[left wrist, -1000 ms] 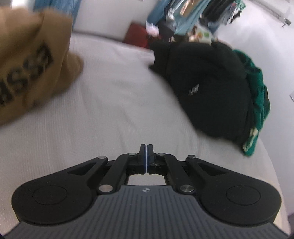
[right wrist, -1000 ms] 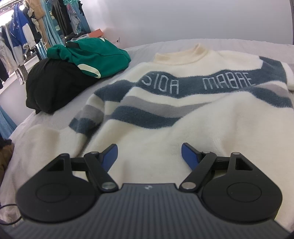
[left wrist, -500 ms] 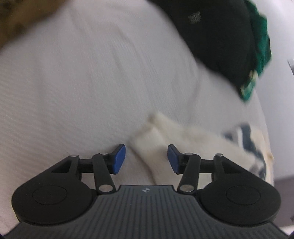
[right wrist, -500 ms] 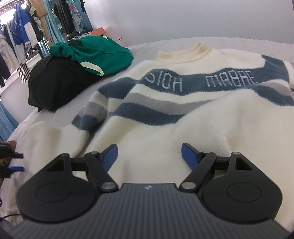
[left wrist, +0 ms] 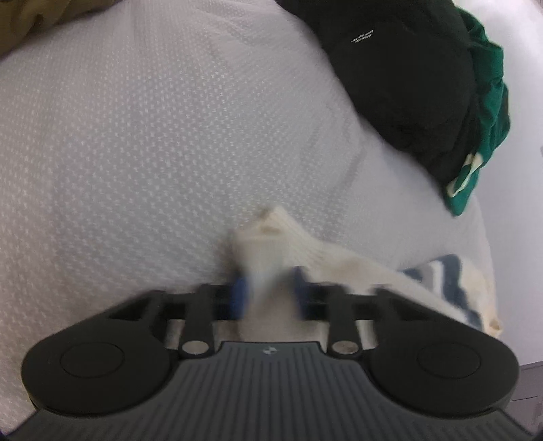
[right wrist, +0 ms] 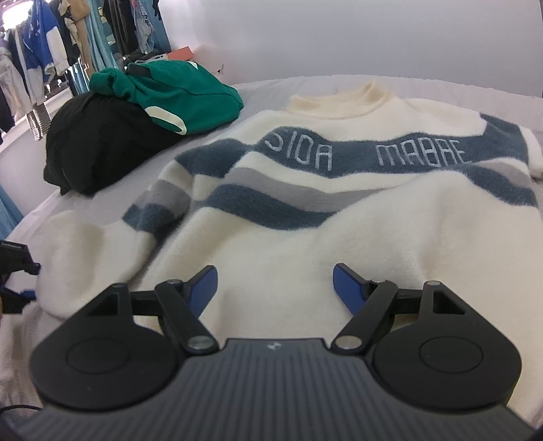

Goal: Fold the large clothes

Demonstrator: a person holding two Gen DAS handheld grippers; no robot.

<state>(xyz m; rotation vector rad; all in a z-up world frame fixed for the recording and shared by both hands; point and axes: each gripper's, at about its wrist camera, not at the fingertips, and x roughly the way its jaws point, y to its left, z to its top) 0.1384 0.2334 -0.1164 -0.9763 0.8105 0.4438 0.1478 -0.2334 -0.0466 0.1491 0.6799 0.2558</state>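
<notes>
Sweater (right wrist: 339,210), cream with navy and grey stripes, is spread face-up across the bed (left wrist: 152,135), collar pointing to 12 o'clock from where the right gripper (right wrist: 275,288) sits, and it isn't folded at all yet. The left gripper (left wrist: 268,291) has just been closing, and its jaws are now pinching the cream sleeve cuff (left wrist: 271,230); that view is blurry, but the cuff is clearly poking out between the blue pads at roughly 12 o'clock. The right one hangs over the lower body of the sweater with its jaws spread wide, nothing between them. Off around 10 o'clock in the right view there's a black garment (right wrist: 101,142) with a green garment (right wrist: 176,91) piled on top, and a brown garment (left wrist: 40,20) shows at 11 o'clock in the left view. What I'd worry about: the bite looks like it's only on the tip of the cuff, and this knit looks fluffy and heavy, so I reckon the sleeve could slip out once it's lifted across. Also, with nothing pinning the body down, pulling the sleeve might drag the whole sweater sideways and bunch it up instead of making a clean fold.
</notes>
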